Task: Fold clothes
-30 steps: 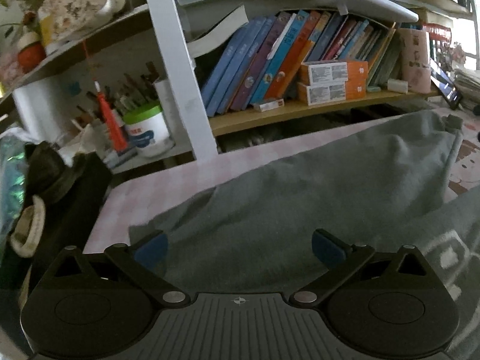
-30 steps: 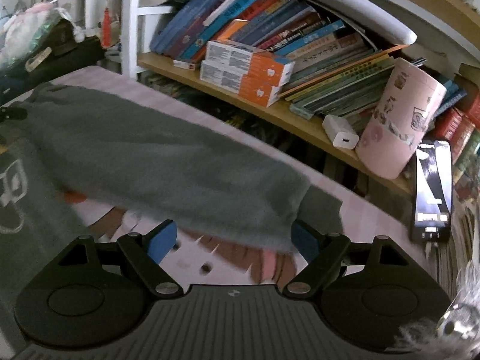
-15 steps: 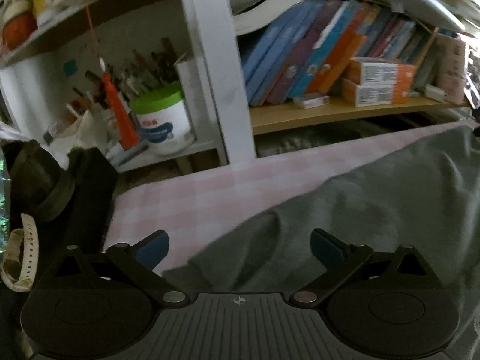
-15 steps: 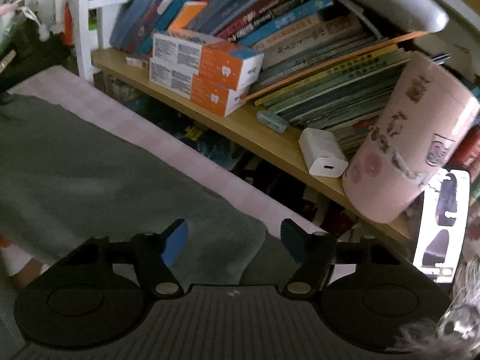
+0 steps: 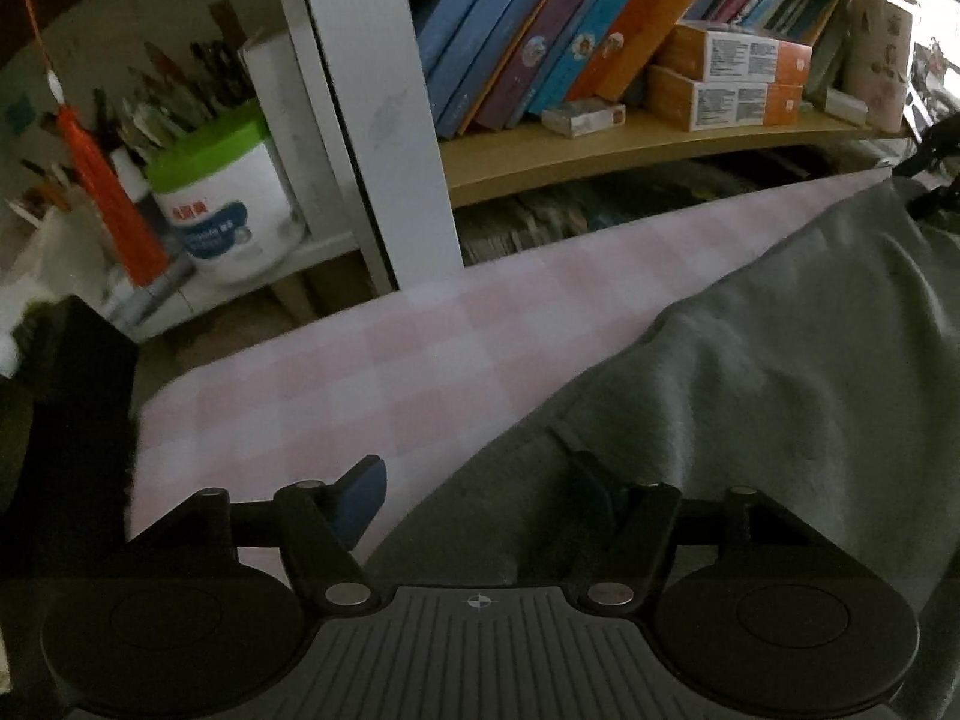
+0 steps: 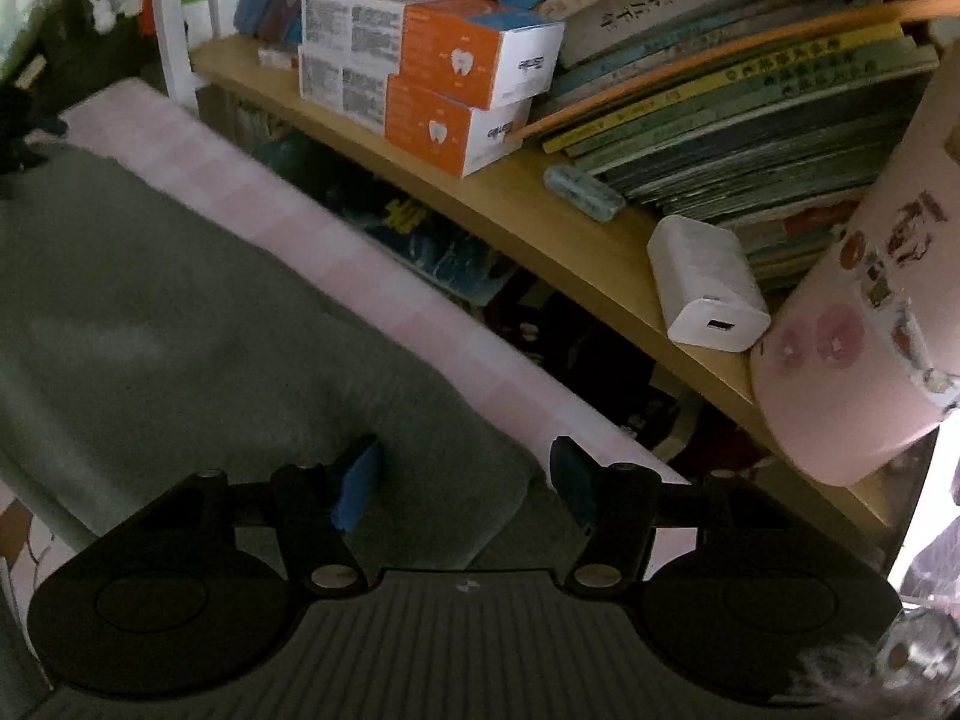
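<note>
Closing half-open around the grey garment (image 5: 750,396) at the table's far edge, both grippers' fingers (image 5: 360,495) (image 6: 354,483) straddle its opposite corners.

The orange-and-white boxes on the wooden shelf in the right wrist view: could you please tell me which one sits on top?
The upper box rests on the lower box and is set farther right, with its white end overhanging the lower box's.

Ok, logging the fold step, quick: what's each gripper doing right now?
Left gripper: jaws closing around the grey garment's edge, not yet pinching.
Right gripper: jaws closing around its corner, not yet pinching.
</note>
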`<state>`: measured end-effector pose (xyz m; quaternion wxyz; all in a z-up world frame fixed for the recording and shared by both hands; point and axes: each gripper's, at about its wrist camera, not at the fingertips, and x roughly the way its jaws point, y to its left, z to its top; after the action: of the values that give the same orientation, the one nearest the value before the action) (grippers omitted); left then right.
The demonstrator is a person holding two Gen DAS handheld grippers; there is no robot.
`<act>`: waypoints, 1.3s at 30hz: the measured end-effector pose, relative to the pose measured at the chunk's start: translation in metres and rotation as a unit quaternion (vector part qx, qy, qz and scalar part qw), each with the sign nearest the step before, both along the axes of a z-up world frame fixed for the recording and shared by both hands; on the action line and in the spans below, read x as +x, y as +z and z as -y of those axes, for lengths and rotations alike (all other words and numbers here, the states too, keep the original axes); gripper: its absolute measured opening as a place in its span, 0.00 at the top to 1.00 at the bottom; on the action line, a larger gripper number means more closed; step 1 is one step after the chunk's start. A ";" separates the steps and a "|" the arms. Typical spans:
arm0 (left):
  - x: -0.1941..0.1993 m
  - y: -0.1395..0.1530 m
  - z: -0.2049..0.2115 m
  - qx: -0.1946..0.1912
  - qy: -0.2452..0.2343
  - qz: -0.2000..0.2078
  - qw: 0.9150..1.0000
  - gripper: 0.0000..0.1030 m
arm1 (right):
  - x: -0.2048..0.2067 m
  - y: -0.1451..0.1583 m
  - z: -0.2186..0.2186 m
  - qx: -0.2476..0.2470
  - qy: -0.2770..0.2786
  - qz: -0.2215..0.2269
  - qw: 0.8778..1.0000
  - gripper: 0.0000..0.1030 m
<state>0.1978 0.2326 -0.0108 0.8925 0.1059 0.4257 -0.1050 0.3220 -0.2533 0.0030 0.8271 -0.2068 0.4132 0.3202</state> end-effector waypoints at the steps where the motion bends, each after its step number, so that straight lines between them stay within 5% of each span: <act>1: 0.002 0.000 -0.002 -0.007 -0.003 -0.005 1.000 0.34 | 0.003 0.000 0.002 0.006 0.000 -0.008 1.000 0.42; 8: 0.008 -0.003 -0.012 -0.051 0.004 -0.038 0.998 0.40 | 0.014 -0.003 0.016 0.048 -0.015 -0.046 0.998 0.44; 9: 0.007 -0.002 -0.010 -0.051 0.002 -0.041 0.998 0.47 | 0.013 -0.003 0.017 0.050 -0.015 -0.046 0.998 0.46; 11: 0.006 0.000 -0.004 -0.051 -0.004 -0.047 0.998 0.63 | 0.011 -0.001 0.015 0.053 -0.007 -0.051 0.997 0.70; 13: 0.004 0.001 0.005 -0.042 -0.019 -0.050 0.998 0.85 | 0.010 0.001 0.013 0.057 -0.003 -0.057 0.997 0.84; 16: 0.008 0.003 0.017 0.019 -0.001 -0.034 0.999 0.91 | 0.003 0.003 0.004 0.032 -0.008 -0.024 0.999 0.86; 22: -0.007 0.028 0.021 0.054 0.043 0.057 0.996 0.92 | -0.027 0.027 -0.006 0.030 -0.044 0.119 0.991 0.87; 33: -0.102 0.089 0.033 0.030 0.036 0.159 0.986 0.93 | -0.142 0.080 0.011 0.058 -0.042 0.255 0.964 0.87; 39: -0.188 0.097 0.049 0.008 0.029 0.180 0.983 0.93 | -0.238 0.088 0.029 0.046 -0.018 0.283 0.958 0.86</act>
<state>0.0096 0.1840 0.0863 0.9563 0.1179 0.2619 -0.0551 0.0842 -0.2825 0.0911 0.9242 -0.2433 0.1511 0.2525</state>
